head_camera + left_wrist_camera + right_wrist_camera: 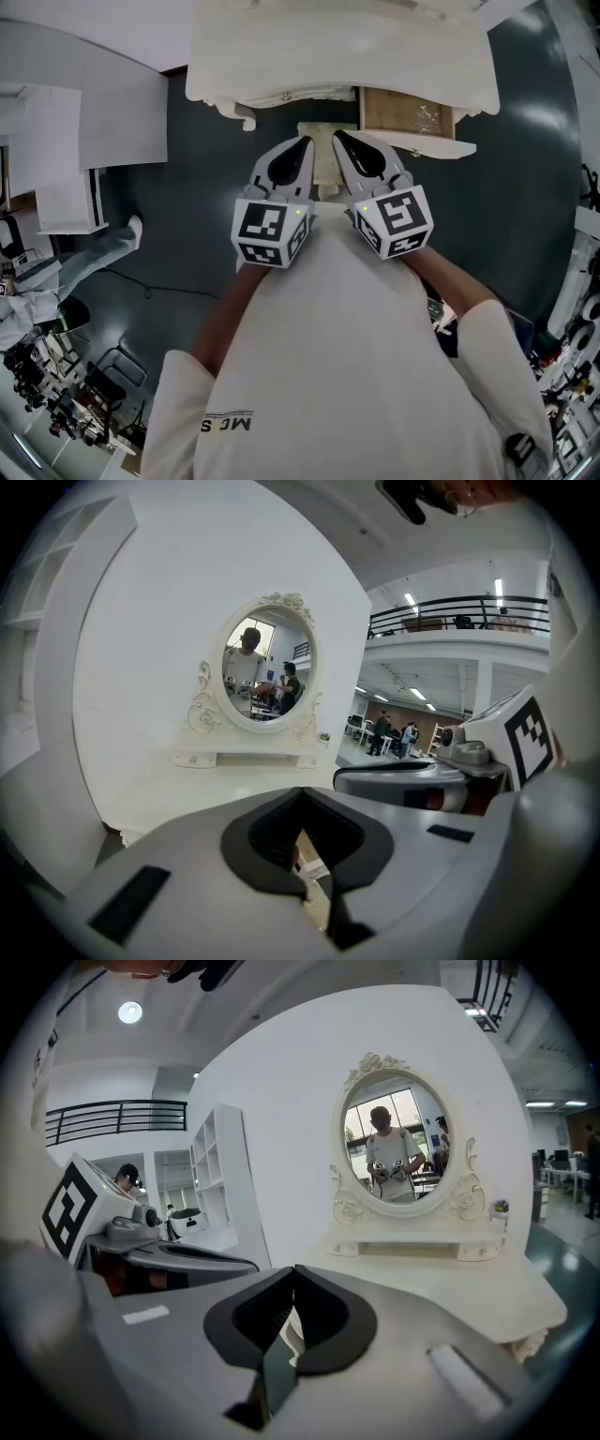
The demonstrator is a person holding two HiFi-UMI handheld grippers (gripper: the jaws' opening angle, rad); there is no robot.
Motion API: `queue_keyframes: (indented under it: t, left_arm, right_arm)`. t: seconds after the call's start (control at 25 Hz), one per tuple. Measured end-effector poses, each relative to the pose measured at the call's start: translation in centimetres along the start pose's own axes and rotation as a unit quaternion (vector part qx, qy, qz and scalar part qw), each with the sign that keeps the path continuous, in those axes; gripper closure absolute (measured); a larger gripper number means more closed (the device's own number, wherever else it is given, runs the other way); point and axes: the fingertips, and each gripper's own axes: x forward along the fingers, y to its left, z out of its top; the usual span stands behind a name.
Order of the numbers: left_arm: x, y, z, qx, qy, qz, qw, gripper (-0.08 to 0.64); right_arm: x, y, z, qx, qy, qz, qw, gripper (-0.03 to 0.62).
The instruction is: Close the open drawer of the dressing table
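Wood-lined drawer (408, 112) stands pulled out beneath the cream worktop (281, 56) — near it, left hand-held gripper (305, 142) and right hand-held gripper (339, 139) sit side by side — both pressed together, empty.

Open drawer (422, 143) jutting from dressing table (337, 47), free dark floor (202, 178) left, white shelf unit (61, 159) beyond

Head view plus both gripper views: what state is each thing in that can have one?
Cream dressing table's wood-lined drawer: open, pulled out.
Left gripper: shut, nothing between the jaws.
Right gripper: shut, nothing between the jaws.
Oval white-framed mirror: upright.
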Motion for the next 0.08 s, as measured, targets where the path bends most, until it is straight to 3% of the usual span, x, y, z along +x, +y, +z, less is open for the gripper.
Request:
queue_keyframes:
  t: [0.08]
  left_arm:
    - [0.26,-0.87,-0.29,0.004,0.004,-0.003,1.0000,0.551]
  right_arm:
    - [-0.67,-0.56,-0.25,0.006,-0.001,-0.004,1.000,0.592]
